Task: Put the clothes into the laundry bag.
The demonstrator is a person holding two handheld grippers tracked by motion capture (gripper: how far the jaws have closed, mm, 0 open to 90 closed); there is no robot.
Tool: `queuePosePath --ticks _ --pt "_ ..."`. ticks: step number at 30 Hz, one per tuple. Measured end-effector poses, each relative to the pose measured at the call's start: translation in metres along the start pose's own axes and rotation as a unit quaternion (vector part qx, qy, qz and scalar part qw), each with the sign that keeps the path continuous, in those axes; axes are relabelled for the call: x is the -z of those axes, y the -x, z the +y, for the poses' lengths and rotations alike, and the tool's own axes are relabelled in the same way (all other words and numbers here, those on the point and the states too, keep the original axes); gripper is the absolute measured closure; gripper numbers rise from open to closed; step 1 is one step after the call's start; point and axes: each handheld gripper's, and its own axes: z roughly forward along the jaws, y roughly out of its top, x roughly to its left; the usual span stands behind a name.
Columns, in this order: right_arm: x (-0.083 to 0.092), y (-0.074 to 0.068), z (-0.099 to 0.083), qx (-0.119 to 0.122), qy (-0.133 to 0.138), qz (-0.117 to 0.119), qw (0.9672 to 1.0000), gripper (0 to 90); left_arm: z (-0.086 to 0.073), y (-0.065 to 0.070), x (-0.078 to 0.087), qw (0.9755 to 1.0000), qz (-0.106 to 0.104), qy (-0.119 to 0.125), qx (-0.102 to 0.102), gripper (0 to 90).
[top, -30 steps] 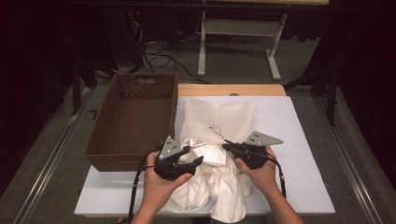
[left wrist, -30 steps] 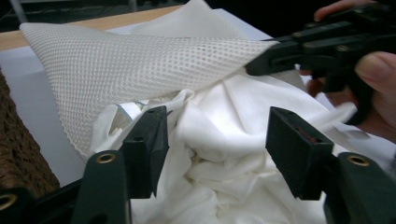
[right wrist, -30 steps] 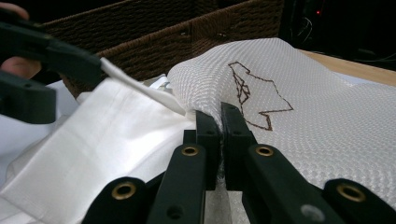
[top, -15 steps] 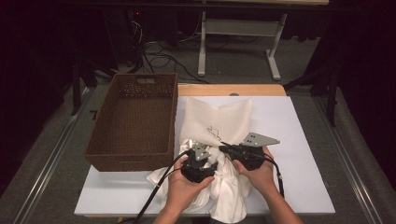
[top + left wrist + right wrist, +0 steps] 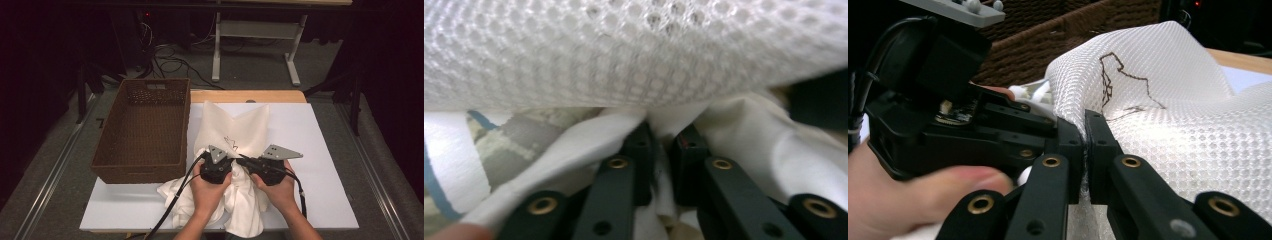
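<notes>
Closest to us, a heap of white cloth (image 5: pixel 240 205) sits at the front edge of the white table (image 5: pixel 325 145). Our left gripper (image 5: pixel 663 150) has just been closing and now pinches a fold of it. Our right gripper (image 5: pixel 1087 145) is clamped on the mesh bag (image 5: pixel 235 130) just behind. Further left sits the wicker basket (image 5: pixel 145 130).

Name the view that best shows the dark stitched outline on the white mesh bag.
The right gripper view: the stitched outline sits large and sharp on the mesh bag. The high view shows it small. The left gripper view gives blurred mesh, no stitching.
</notes>
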Motion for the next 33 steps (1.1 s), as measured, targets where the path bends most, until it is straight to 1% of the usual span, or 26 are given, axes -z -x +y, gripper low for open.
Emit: queuePosePath --ticks 1,4,5,6,7,9,10,11,12,13,14,15,16,17,19,20,21,23,25,26,28,29,30,31,32,33 --pt "0.001 0.004 -0.001 -0.005 0.002 0.002 1.0000 89.0 0.002 -0.003 0.007 0.9997 -0.021 -0.010 -0.001 70.7" --pt "0.001 0.008 0.000 -0.006 0.005 -0.003 1.0000 88.9 0.004 -0.006 0.029 0.9981 -0.059 -0.014 -0.008 46.6" --pt "0.001 0.008 0.000 -0.006 0.005 -0.003 1.0000 88.9 0.004 -0.005 0.035 0.9970 -0.074 -0.018 -0.007 41.7" --pt "0.000 0.009 0.000 -0.003 0.004 -0.003 1.0000 88.9 0.003 -0.002 0.041 0.9959 -0.085 -0.026 -0.018 38.0" --pt "-0.001 0.009 0.000 -0.006 0.003 -0.004 1.0000 88.9 0.001 0.003 0.043 0.9943 -0.097 -0.034 -0.028 34.1" --pt "-0.002 0.009 0.001 -0.004 0.003 -0.004 1.0000 88.9 -0.004 0.013 0.038 0.9885 -0.128 -0.065 -0.047 26.4" --pt "-0.003 0.008 0.001 -0.004 0.003 -0.004 1.0000 88.9 -0.007 0.019 0.032 0.9860 -0.129 -0.084 -0.064 23.3" --pt "-0.003 0.008 0.001 -0.004 0.001 -0.003 1.0000 88.9 -0.013 0.026 0.023 0.9847 -0.113 -0.102 -0.086 21.5" --pt "-0.003 0.007 0.001 -0.002 0.000 -0.002 1.0000 88.9 -0.015 0.028 0.017 0.9845 -0.102 -0.108 -0.093 22.2" --pt "-0.003 0.007 0.001 -0.001 0.000 0.001 1.0000 88.9 -0.017 0.029 0.012 0.9854 -0.091 -0.108 -0.095 25.1" --pt "-0.002 0.006 0.000 0.003 -0.002 0.004 1.0000 88.9 -0.018 0.030 0.010 0.9868 -0.077 -0.104 -0.097 33.5" --pt "-0.001 0.005 0.000 0.006 -0.004 0.004 1.0000 88.9 -0.017 0.029 0.010 0.9875 -0.073 -0.100 -0.098 47.4" --pt "-0.001 0.004 -0.001 0.003 -0.006 0.004 1.0000 88.9 -0.016 0.028 0.009 0.9879 -0.078 -0.097 -0.092 59.0" --pt "0.000 0.004 -0.001 0.007 -0.005 0.007 0.9999 88.9 -0.014 0.027 0.009 0.9888 -0.077 -0.092 -0.089 66.8" --pt "0.001 0.002 -0.001 0.005 -0.006 0.010 0.9999 88.9 -0.010 0.026 0.010 0.9900 -0.071 -0.082 -0.090 72.3" --pt "0.001 0.002 -0.001 0.008 -0.004 0.012 0.9999 88.9 -0.009 0.026 0.011 0.9915 -0.067 -0.073 -0.084 73.0" --pt "0.002 0.001 0.000 0.009 -0.004 0.012 0.9999 89.0 -0.007 0.024 0.013 0.9941 -0.057 -0.055 -0.074 73.4" --pt "0.003 0.000 0.002 0.011 0.002 0.016 0.9998 89.0 -0.005 0.021 0.015 0.9978 -0.041 -0.016 -0.050 73.8" --pt "0.005 -0.001 0.003 0.012 0.010 0.021 0.9997 89.0 -0.006 0.019 0.014 0.9990 -0.027 0.025 -0.027 73.7" --pt "0.006 -0.002 0.004 0.011 0.011 0.021 0.9997 89.0 -0.008 0.019 0.010 0.9992 -0.024 0.026 -0.020 73.5" --pt "0.006 -0.002 0.004 0.015 0.005 0.018 0.9997 88.9 -0.011 0.018 -0.004 0.9997 -0.021 -0.007 -0.011 71.6" --pt "0.005 -0.001 0.003 0.016 0.002 0.013 0.9998 89.0 -0.013 0.017 -0.008 0.9997 -0.021 -0.008 -0.008 69.8" --pt "0.003 0.000 0.001 0.018 -0.001 0.005 0.9998 88.9 -0.012 0.018 -0.005 0.9997 -0.024 -0.007 -0.010 67.4" --pt "0.003 0.003 -0.001 0.016 -0.003 0.001 0.9999 88.9 -0.010 0.017 -0.001 0.9993 -0.034 -0.008 -0.007 63.4" --pt "0.003 0.005 -0.002 0.009 -0.002 0.001 1.0000 88.9 -0.008 0.016 0.006 0.9986 -0.050 -0.009 -0.010 57.7" --pt "0.004 0.007 -0.002 0.007 0.001 -0.002 1.0000 88.9 -0.007 0.016 0.013 0.9984 -0.054 -0.007 -0.019 49.7"
